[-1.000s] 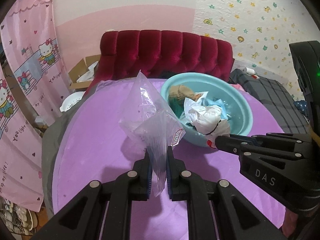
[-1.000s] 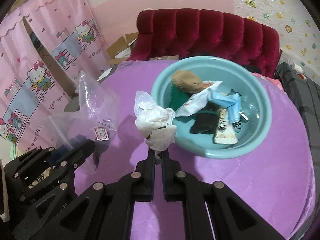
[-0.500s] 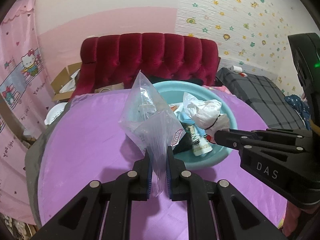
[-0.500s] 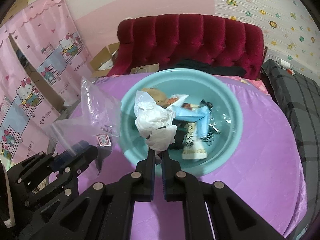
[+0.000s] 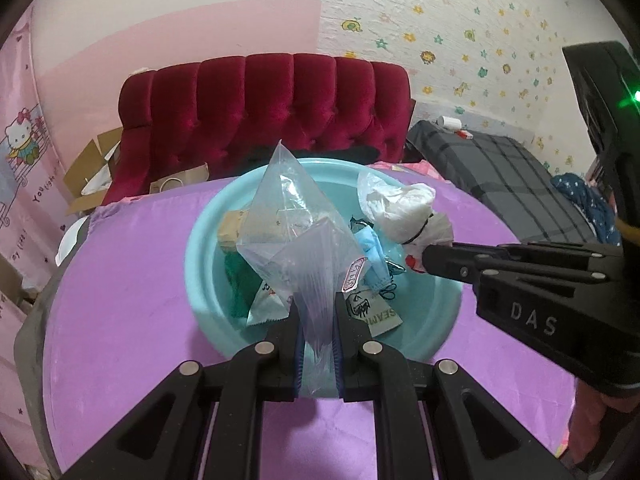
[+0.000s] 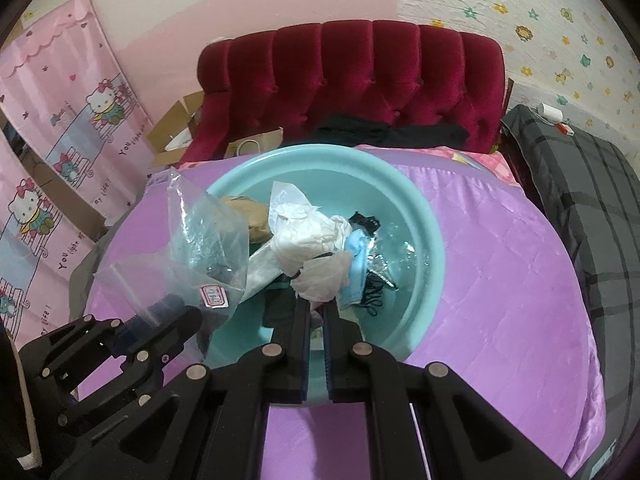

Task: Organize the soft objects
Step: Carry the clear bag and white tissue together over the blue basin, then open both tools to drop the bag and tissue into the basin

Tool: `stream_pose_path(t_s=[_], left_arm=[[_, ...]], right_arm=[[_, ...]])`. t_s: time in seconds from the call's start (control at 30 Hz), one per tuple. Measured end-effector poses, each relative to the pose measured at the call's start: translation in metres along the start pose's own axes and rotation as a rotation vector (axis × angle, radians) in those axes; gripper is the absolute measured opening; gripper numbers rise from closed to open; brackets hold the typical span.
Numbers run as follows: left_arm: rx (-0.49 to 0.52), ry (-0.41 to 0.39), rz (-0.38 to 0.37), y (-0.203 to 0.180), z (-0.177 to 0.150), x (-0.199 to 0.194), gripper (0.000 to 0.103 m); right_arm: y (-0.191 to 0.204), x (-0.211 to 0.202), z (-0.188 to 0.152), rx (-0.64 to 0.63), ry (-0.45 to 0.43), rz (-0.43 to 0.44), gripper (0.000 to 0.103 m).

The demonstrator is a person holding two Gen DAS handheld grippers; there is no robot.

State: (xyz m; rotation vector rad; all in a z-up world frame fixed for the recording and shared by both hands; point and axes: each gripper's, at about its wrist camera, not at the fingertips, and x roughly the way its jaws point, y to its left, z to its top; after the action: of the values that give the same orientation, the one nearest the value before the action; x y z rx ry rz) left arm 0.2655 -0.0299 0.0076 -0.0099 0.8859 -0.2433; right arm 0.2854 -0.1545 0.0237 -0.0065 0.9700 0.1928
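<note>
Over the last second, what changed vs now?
Both grippers swung across the purple table and now sit over the basin instead of beside it. Left gripper carried the clear bag along; right gripper carried the white bundle. Nothing grabbed or released. Both grips and the basin's contents are unchanged.

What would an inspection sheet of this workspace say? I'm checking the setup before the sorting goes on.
Surface: round table in a purple cloth.
Job's things: teal basin of soft items; clear zip bag; white crumpled bag.
Clutter: blue face mask, green cloth.
Grippers: left gripper shut on the clear zip bag; right gripper shut on the white crumpled bag, both over the basin.
Cables: nothing seen.
Surroundings: red tufted headboard, pink cartoon curtain.
</note>
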Motion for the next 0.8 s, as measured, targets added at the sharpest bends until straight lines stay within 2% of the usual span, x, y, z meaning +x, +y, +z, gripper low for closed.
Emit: stream_pose_path(t_s=[0.33, 0.8], left_arm=[[0.018, 0.033, -0.038, -0.005, 0.013, 0.038, 0.013], [0.074, 0.075, -0.023, -0.014, 0.022, 0.085, 0.013]], right_arm=[[-0.020, 0.036, 0.016, 0.032, 0.031, -0.007, 0.004], [-0.037, 0.086, 0.026, 0.049, 0.089, 0.003, 0.005]])
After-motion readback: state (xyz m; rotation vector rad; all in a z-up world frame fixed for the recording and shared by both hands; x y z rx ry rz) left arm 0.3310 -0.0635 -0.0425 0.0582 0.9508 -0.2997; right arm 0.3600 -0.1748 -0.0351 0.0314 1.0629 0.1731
